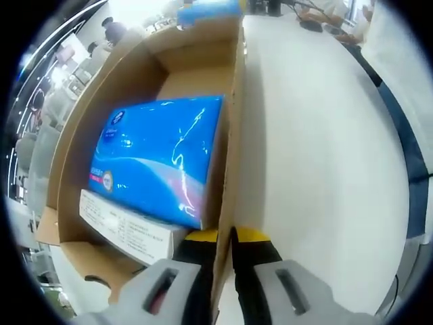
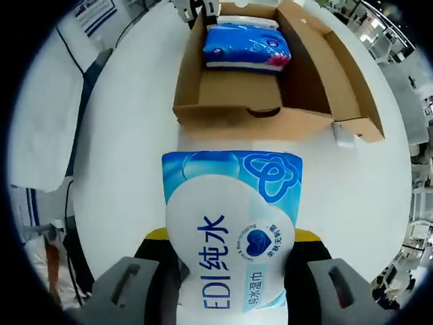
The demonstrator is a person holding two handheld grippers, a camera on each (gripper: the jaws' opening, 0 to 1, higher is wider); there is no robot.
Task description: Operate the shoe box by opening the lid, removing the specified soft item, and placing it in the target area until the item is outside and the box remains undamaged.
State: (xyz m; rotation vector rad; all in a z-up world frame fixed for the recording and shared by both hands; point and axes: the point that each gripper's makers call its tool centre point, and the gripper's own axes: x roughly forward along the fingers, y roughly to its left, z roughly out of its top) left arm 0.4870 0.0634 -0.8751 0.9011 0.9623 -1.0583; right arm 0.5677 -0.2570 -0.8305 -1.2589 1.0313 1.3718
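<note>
Right gripper view puts a soft pack of wet wipes [image 2: 230,230], white with a blue top and printed "EDI", between the jaws of your right claw [image 2: 229,271]. The jaws press against its two sides, so you are pinching it, and it hangs above the white table [image 2: 122,135] in front of the cardboard shoe box [image 2: 230,112]. The pack is outside the box, apart from its near wall; by my judgement it is the item being carried out to the target area.

The box stands open, its lid folded back to one side. Inside, at the far end, lies a blue tissue pack [image 2: 247,46] on top of a white carton [image 2: 252,22].

Left gripper view looks down along the box's side wall [image 1: 233,135]. Your left claw [image 1: 223,250] has its jaws closed on the edge of that wall, one jaw inside the box and one outside, most likely to steady the box while the other hand lifts. The blue tissue pack [image 1: 159,159] rests just beside that wall, over the white carton [image 1: 125,230].
</note>
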